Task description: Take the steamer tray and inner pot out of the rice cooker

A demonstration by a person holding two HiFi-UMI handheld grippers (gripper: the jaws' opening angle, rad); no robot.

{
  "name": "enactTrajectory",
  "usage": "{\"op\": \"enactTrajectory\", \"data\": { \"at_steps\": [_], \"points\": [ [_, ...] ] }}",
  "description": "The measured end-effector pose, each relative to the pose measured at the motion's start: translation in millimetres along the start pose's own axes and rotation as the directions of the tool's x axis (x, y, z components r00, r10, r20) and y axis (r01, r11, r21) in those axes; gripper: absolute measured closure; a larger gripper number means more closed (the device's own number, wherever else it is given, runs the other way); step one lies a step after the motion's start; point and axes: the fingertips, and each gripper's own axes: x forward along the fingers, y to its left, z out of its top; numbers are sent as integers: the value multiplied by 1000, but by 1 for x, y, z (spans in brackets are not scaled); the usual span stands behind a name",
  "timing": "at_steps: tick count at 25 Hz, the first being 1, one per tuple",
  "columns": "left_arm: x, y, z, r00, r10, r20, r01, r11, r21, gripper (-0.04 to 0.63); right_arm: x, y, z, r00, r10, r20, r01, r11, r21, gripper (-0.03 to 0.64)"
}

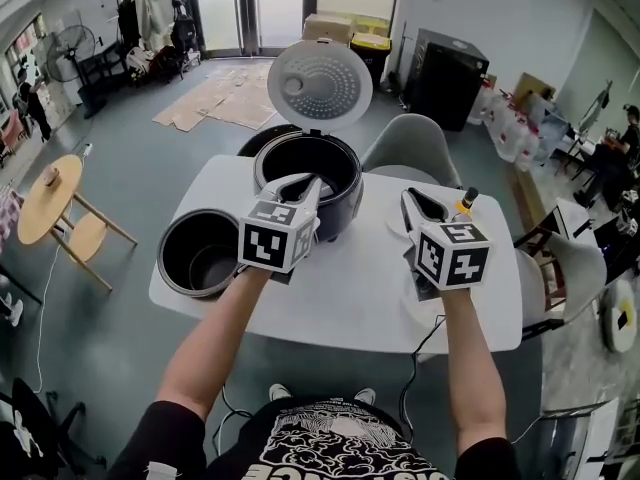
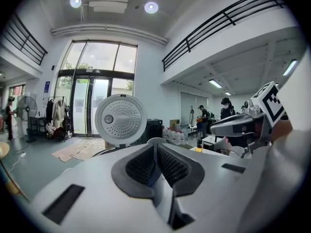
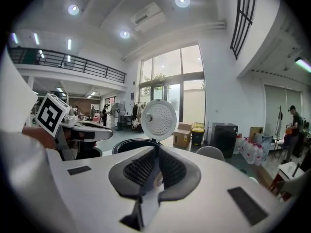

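A person holds the left hand-held gripper and the right hand-held gripper level above the white tabletop. Each has its jaws pressed together on nothing and points toward the open rice cooker. The cooker's lid stands tipped up, leaving the cavity free to reach into. The black inner pot sits upright on the tabletop just left of the cooker, apparently already lifted out and parked clear. The steamer tray cannot be told apart from the pot. With both tools empty, the job looks nearly finished.
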Motion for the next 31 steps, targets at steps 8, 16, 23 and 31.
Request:
{"op": "enactTrajectory", "data": {
  "at_steps": [8,16,23,31],
  "points": [
    [7,-17,-4,997,54,48,-56,997,46,581,-15,-33,-6,996,-29,88,32,999,-34,603],
    [2,-30,-1,993,112,39,-115,992,56,581,-31,-46,-3,994,-22,103,29,997,-68,603],
    [-15,-19,-13,992,128,23,-129,990,53,581,-35,-29,-9,993,-38,108,47,995,-84,603],
    [-11,-37,-15,993,115,19,-116,992,45,583,-50,-43,-15,993,-51,110,61,995,-85,603]
  ]
}}
